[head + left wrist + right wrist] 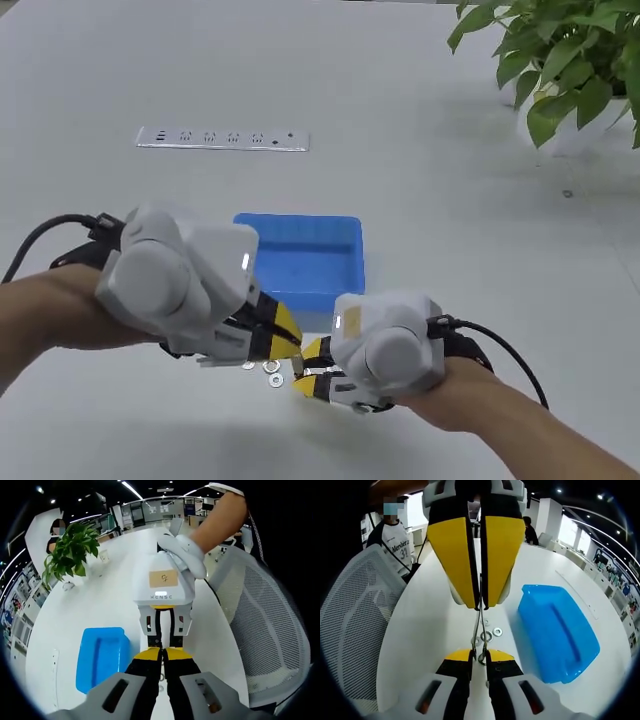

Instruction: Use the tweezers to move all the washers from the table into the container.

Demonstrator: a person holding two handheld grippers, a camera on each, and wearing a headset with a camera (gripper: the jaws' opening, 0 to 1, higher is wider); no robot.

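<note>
Right hand-held gripper (pixel 480 656) pinches tweezers (pixel 480 612); washers (pixel 487 636) just beside on table (pixel 430 630); blue container (pixel 557 630) near.

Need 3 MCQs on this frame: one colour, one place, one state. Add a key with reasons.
1. The container is:
A red
B white
C blue
2. The washers lie:
A in the container
B on the table
C by the plant
3. The container is:
A empty
B full of washers
C overturned
Key: 1 C, its walls and floor are blue. 2 B, they sit on the white top, short of the container. 3 A, it stands upright and its floor looks bare in the right gripper view.
</note>
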